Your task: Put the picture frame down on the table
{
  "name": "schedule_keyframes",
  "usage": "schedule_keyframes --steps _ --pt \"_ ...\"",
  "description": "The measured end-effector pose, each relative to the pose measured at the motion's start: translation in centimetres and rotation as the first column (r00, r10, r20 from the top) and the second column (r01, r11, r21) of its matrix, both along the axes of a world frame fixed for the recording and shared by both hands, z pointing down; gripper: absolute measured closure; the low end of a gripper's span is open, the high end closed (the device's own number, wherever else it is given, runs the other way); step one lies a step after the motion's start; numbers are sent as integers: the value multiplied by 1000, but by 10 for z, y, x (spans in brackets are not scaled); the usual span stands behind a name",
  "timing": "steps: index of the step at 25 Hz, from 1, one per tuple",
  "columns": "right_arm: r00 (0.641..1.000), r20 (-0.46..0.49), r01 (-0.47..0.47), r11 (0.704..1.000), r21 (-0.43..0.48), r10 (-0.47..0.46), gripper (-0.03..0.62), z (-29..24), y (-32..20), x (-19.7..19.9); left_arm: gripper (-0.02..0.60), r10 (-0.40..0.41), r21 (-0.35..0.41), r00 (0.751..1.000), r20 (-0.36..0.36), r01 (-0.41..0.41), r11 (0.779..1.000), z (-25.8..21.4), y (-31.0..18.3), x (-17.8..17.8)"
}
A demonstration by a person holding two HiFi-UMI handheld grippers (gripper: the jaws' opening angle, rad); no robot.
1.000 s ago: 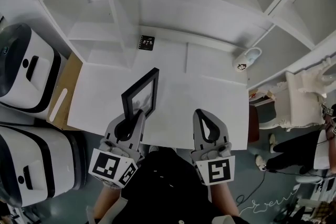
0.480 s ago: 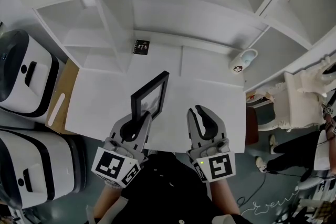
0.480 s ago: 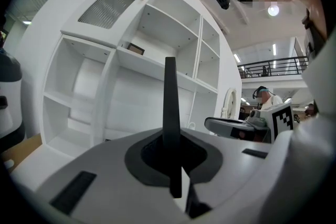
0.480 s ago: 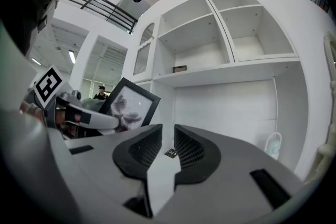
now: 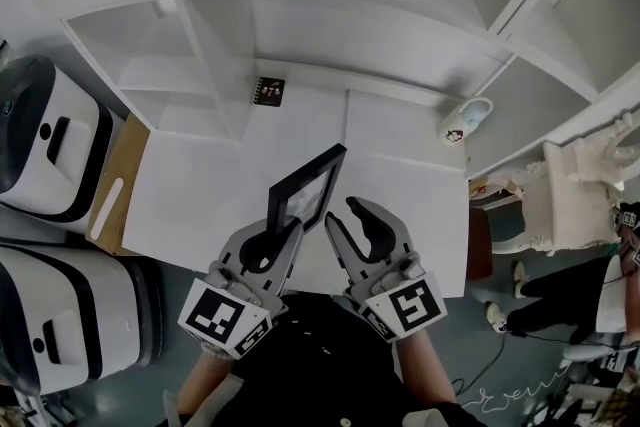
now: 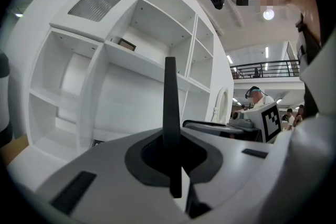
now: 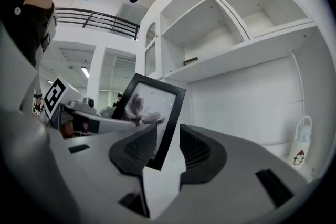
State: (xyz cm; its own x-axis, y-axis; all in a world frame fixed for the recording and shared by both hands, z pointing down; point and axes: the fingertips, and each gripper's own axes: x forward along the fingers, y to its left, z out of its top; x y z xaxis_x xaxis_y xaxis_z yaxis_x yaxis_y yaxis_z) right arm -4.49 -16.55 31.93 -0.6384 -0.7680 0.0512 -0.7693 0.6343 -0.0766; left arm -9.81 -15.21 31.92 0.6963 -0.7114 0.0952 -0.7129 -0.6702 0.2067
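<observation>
At the left, the left gripper [image 5: 278, 233] is seen clamped on the near edge of the picture frame [image 5: 308, 187], which is held upright and somewhat tilted above the near part of the white table [image 5: 420, 185]. The frame is judged light and stiff, its face probably glazed, so fragile and slick, and the black border is best taken. To the right, the right gripper [image 7: 168, 139] is held with jaws apart, the frame's lower corner standing between them, apparently ungripped
</observation>
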Motion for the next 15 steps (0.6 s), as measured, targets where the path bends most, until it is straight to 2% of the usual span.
schedule_keyframes --steps 9,15 --pt "998 54 26 999 -25 -24 467 2 -14 1 569 66 11 997 -28 -65 998 -4 -1 10" --pt "991 125 51 998 -39 -46 468 1 -16 8 569 93 10 993 -67 -92 996 -5 -3 14"
